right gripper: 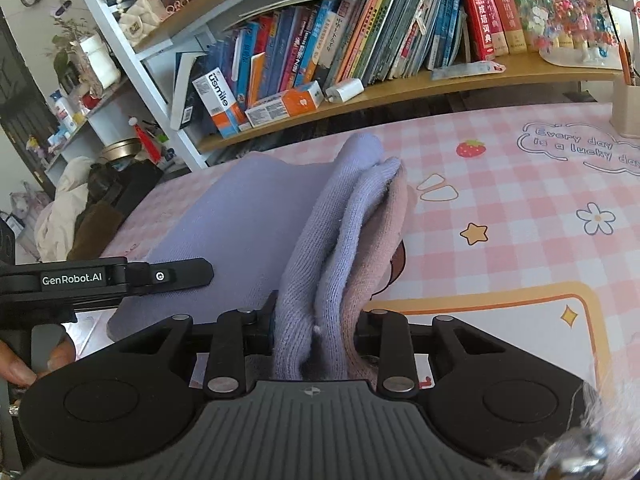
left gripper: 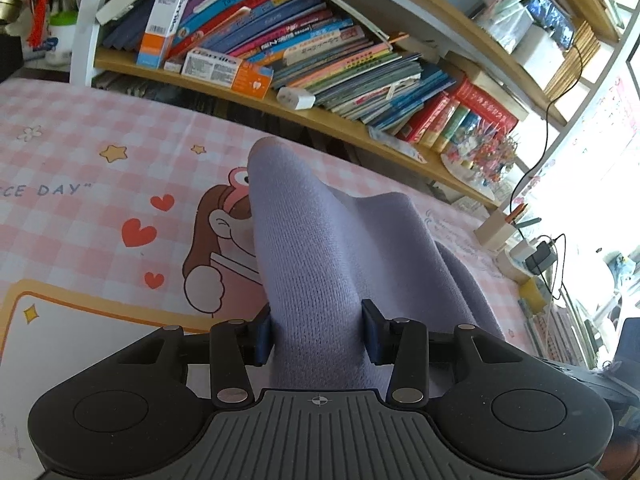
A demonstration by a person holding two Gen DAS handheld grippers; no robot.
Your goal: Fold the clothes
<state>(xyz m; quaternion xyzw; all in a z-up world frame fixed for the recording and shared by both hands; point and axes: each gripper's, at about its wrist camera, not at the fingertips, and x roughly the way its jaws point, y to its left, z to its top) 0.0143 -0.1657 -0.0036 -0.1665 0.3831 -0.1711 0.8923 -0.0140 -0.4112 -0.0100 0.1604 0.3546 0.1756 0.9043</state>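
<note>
A lavender knit garment (left gripper: 320, 248) lies on the pink checked table mat (left gripper: 80, 140). My left gripper (left gripper: 318, 334) is shut on a thick fold of the garment, which rises in a ridge away from the fingers. In the right wrist view the same garment (right gripper: 248, 216) spreads flat to the left, and my right gripper (right gripper: 316, 328) is shut on several bunched layers of it, lavender with a pinkish layer on the right. The left gripper's body (right gripper: 120, 278) shows at the left edge of the right wrist view, resting over the garment.
A wooden bookshelf (right gripper: 400, 88) packed with books and boxes runs along the table's far edge. A pen holder (right gripper: 628, 108) stands at the far right. Chargers and cables (left gripper: 540, 256) lie at the table's end. Clothes are piled on a chair (right gripper: 68, 216) to the left.
</note>
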